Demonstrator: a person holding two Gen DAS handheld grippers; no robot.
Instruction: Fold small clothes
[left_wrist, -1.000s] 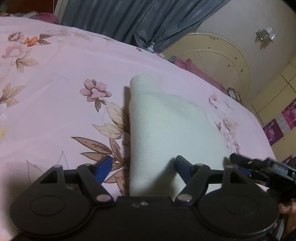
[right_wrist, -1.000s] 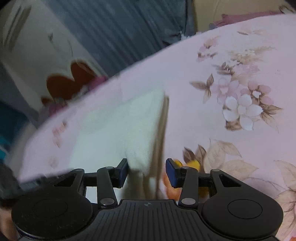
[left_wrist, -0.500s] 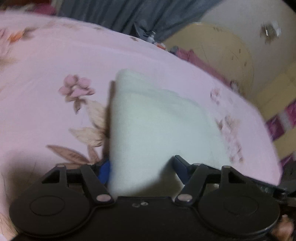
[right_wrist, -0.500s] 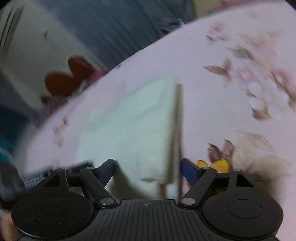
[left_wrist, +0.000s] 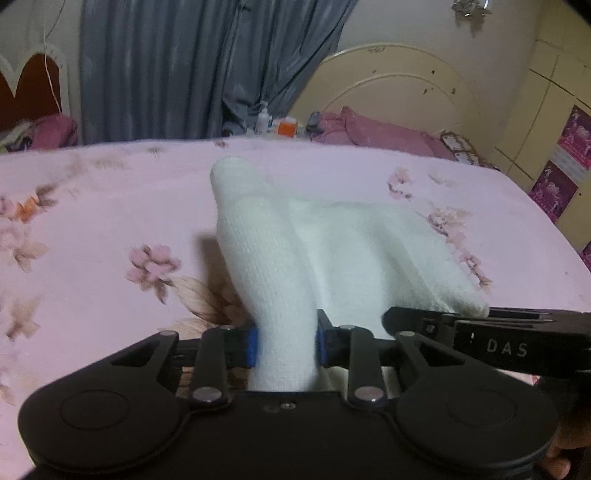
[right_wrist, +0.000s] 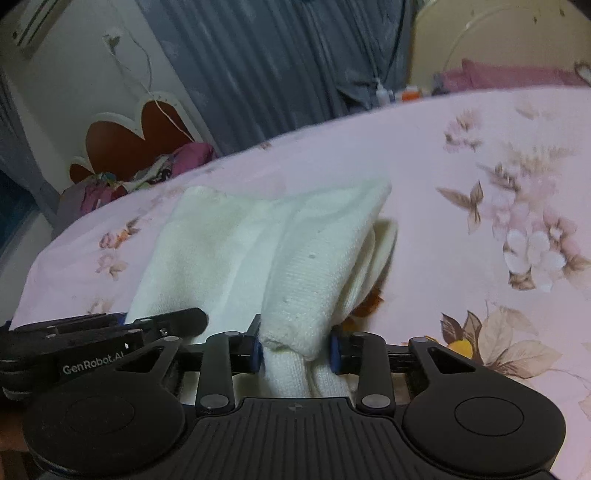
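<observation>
Nearest the lens in the left wrist view, the left gripper (left_wrist: 285, 343) is closing, its blue pads pressed on a bunched near corner of the white knit garment (left_wrist: 332, 240); in the right wrist view the right gripper (right_wrist: 295, 347) is likewise closing and pinches the other near corner, where the cloth gathers between its pads. Each gripper shows at the edge of the other's view, so the two stand just beside one another along the near hem. The garment lies partly lifted on the pink floral bedsheet (left_wrist: 92, 229), its far edge resting on the sheet. Judged step: near edge seized, ready for a fold. The next move probably calls for carrying both corners forward together, level with each other, to meet the far edge squarely. Beyond the bed hang blue-grey curtains (left_wrist: 166, 66). No container is visible; small bottles past the bed are too blurred to identify.
</observation>
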